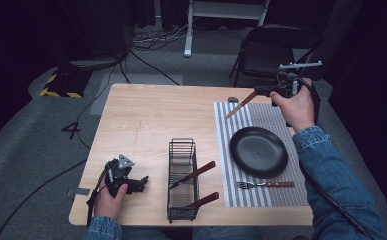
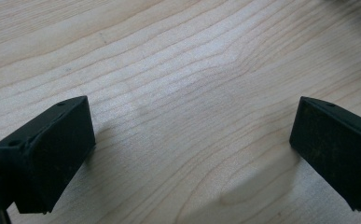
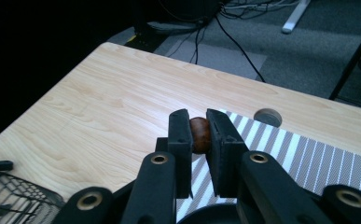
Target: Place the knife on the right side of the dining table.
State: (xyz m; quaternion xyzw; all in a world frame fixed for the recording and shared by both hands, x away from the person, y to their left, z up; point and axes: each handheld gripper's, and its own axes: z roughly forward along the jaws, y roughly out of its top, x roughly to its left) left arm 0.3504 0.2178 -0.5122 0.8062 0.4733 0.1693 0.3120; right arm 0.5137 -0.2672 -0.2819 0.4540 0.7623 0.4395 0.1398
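The right hand-held gripper [image 1: 255,93] is raised above the far right part of the counter [image 1: 146,115] and is clenched on a piece of cutlery with a wooden handle [image 1: 239,105]. In the right gripper view its two jaws press from both sides on the rounded brown end of that handle [image 3: 200,134]. The rest of the piece points away from the hand-held gripper, toward the middle of the counter and downward, over the far edge of the striped placemat [image 1: 241,150] (if it is a knife or another tool, I cannot tell).

Below this hand-held gripper and nearer to the person, a black plate [image 1: 259,151] lies on the placemat. Nearer still, just beside the plate, lies a fork [image 1: 265,184] with a wooden handle.

The left hand-held gripper [image 1: 142,182] rests low on the near left part of the counter. Its jaws are released and stand wide apart, with bare wood between them. Just ahead of its jaws stands a black wire basket [image 1: 182,180], and two more pieces of cutlery with wooden handles [image 1: 197,187] lean out of it toward the placemat.
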